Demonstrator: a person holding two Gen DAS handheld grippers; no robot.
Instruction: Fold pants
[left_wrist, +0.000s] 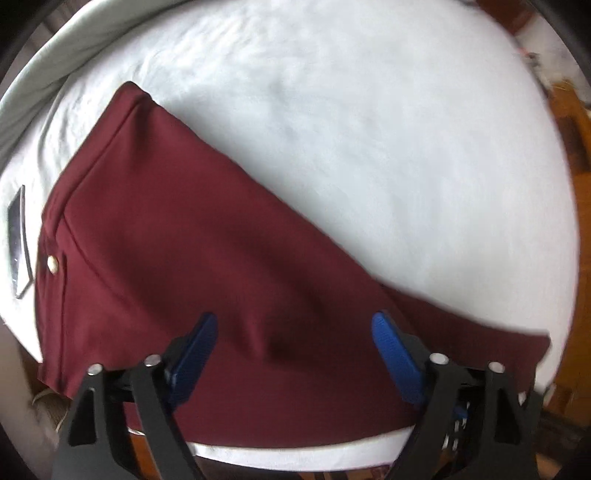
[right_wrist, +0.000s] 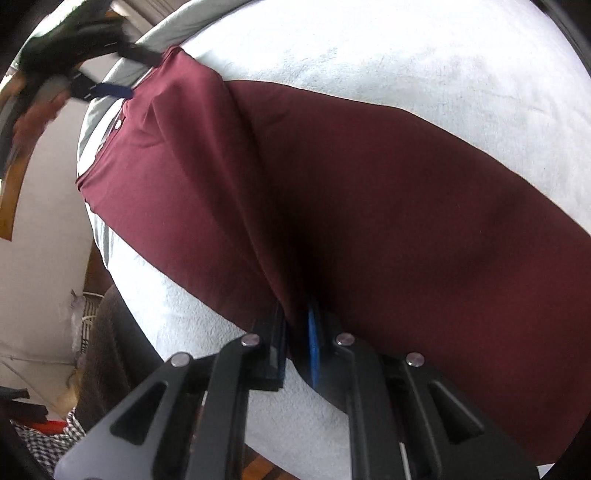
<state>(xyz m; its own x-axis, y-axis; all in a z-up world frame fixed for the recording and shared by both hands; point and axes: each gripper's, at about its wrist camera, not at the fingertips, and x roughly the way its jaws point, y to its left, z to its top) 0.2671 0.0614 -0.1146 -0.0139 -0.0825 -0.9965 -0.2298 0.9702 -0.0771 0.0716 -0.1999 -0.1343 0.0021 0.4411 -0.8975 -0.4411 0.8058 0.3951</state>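
Note:
Dark red pants (left_wrist: 184, 240) lie flat on a white sheet (left_wrist: 369, 129), the waistband and its pale button (left_wrist: 54, 263) to the left. My left gripper (left_wrist: 295, 326) hangs over the cloth near the bed's near edge, open, its blue pads (left_wrist: 388, 332) spread wide with nothing pinched. In the right wrist view the pants (right_wrist: 388, 184) run from upper left to lower right. My right gripper (right_wrist: 297, 317) is shut on a raised fold at their lower edge. The left gripper (right_wrist: 107, 88) shows blurred beside the waistband at the upper left, with a hand (right_wrist: 37, 110) behind it.
A dark flat phone-like object (left_wrist: 18, 240) lies on the sheet left of the waistband. A grey blanket (left_wrist: 55, 55) borders the far left. Wooden floor (left_wrist: 569, 147) shows past the bed's right edge. Checked cloth (right_wrist: 44, 439) and clutter sit below the bed at the lower left.

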